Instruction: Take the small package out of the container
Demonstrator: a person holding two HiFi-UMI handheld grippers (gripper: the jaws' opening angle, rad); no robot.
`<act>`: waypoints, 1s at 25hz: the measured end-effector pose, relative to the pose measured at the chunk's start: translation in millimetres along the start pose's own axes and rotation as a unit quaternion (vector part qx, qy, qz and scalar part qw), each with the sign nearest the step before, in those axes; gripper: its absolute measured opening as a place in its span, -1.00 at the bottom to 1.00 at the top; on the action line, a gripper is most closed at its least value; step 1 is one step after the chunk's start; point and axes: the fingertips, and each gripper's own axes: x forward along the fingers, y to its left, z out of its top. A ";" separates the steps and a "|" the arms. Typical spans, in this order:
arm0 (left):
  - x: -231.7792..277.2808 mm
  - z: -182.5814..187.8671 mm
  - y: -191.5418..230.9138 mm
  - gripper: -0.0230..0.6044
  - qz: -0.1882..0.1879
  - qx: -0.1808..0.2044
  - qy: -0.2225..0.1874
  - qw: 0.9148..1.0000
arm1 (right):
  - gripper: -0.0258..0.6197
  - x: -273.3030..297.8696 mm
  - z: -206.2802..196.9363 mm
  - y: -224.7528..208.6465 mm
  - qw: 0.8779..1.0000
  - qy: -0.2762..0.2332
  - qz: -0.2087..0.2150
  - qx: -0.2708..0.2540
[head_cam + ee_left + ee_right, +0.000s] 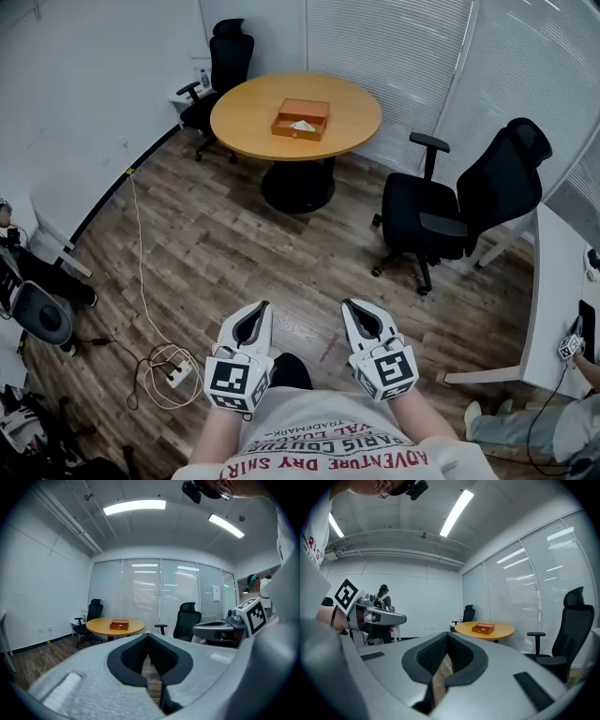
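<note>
An open orange-brown box (300, 119) stands on the round wooden table (246, 112) far across the room, with a small white package (303, 125) lying inside it. Both grippers are held close to my body, far from the table. My left gripper (262, 307) is shut with nothing in it, and my right gripper (347, 305) beside it is shut and empty too. In the left gripper view the jaws (149, 637) meet, with the box (119, 625) small in the distance. The right gripper view shows closed jaws (446, 637) and the box (483, 628) far off.
A black office chair (459, 211) stands right of the table and another (223, 70) behind it at the left. A white desk (553, 300) runs along the right edge. A power strip with a coiled cable (169, 373) lies on the wooden floor at the lower left.
</note>
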 end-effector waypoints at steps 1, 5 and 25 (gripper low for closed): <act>5.4 -0.7 4.2 -0.90 0.000 -0.003 0.001 1.000 | -0.90 4.9 -2.5 -3.4 1.000 0.004 -0.003 -0.003; 36.9 -4.5 24.9 -0.90 0.000 -0.008 0.004 1.000 | -0.90 29.6 -13.4 -20.3 1.000 0.015 -0.011 -0.001; 362.6 72.8 244.6 -0.90 -0.074 0.025 0.019 0.997 | -0.90 362.8 24.2 -168.5 0.995 0.059 -0.073 0.022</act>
